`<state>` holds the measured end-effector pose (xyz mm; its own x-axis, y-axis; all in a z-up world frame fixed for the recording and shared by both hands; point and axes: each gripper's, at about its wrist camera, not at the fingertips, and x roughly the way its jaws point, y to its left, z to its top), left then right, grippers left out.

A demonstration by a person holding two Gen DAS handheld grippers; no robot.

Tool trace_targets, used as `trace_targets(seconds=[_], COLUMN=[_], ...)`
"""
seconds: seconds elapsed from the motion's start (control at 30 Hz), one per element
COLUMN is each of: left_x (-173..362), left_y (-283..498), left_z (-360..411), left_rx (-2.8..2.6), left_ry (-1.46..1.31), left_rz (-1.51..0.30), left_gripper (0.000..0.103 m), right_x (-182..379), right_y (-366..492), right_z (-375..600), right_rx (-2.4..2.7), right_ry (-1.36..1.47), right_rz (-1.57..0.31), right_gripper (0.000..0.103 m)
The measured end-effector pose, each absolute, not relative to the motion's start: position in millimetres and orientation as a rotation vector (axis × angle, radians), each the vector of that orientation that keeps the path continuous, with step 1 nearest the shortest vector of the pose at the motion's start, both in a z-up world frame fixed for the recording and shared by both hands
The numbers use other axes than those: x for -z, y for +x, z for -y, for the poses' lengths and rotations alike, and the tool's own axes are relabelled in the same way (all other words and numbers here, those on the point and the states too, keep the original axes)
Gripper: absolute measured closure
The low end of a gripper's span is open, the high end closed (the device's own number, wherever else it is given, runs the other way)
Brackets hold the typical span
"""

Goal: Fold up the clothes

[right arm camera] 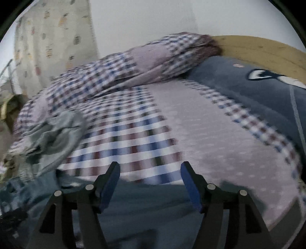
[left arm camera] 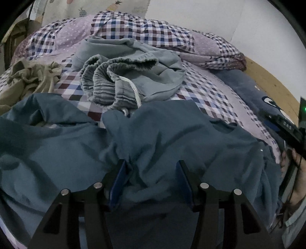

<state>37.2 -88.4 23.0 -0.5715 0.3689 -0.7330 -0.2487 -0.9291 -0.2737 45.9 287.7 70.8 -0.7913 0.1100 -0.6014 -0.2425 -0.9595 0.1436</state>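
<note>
White walls close in a bed [left arm camera: 216, 95] spread with a checked purple sheet, a wooden headboard [left arm camera: 271, 76] running along its far right side and a fruit-print curtain [left arm camera: 82, 9] hanging behind it. Nearest me a blue shirt [left arm camera: 172, 138] lies rumpled across the front of the bed. Beyond it, near the middle of the sheet, grey shorts [left arm camera: 133, 70] sit in a heap with a white drawstring trailing toward the shirt. To the left of those is a crumpled khaki garment [left arm camera: 32, 76]. A checked duvet [left arm camera: 143, 32] is bunched along the back, and a dark blue pillow [left arm camera: 254, 92] lies beside the headboard.

Left gripper [left arm camera: 152, 166] sits low over the shirt with its jaws roughly half apart; a ridge of the blue cloth bulges up between them, though the pads do not look pressed onto it. Right gripper [right arm camera: 150, 168] is over the shirt's edge, where blue cloth meets the checked sheet, its jaws well apart and nothing caught in them. That view is smeared with blur. At the right edge of the left view, a black device with a green light can be seen, but I cannot tell what it is.
</note>
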Motion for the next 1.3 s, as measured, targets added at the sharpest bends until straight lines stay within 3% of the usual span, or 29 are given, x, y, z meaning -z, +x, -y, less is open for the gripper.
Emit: trace_targets(seconds=[0.4, 0.63, 0.7, 0.9, 1.13, 1.3], left_x=[-24, -38, -44, -52, -53, -61], left_y=[51, 51, 50, 40, 33, 30], left_z=[96, 117, 126, 156, 164, 152], left_rx=[-2.466, -2.465, -2.495, -2.587, -2.612, -2.582], left_ry=[-1.189, -1.13, -1.09, -1.043, -1.032, -0.979], left_rz=[0.219, 0.358, 0.39, 0.477, 0.468, 0.473], left_gripper=[0.044, 0.044, 0.041, 0.039, 0.039, 0.039], right_x=[-51, -2, 5, 11, 0, 2], right_y=[11, -11, -15, -11, 12, 23], right_z=[-149, -118, -115, -116, -119, -137], right_rx=[-3.092, -3.081, -3.066, -3.045, -3.066, -3.117], right_ry=[-1.089, -1.354, -1.396, -1.455, -1.554, -1.574], right_rz=[-0.044, 0.119, 0.142, 0.194, 0.31, 0.184], right_gripper=[0.033, 0.036, 0.057, 0.091, 0.098, 0.097])
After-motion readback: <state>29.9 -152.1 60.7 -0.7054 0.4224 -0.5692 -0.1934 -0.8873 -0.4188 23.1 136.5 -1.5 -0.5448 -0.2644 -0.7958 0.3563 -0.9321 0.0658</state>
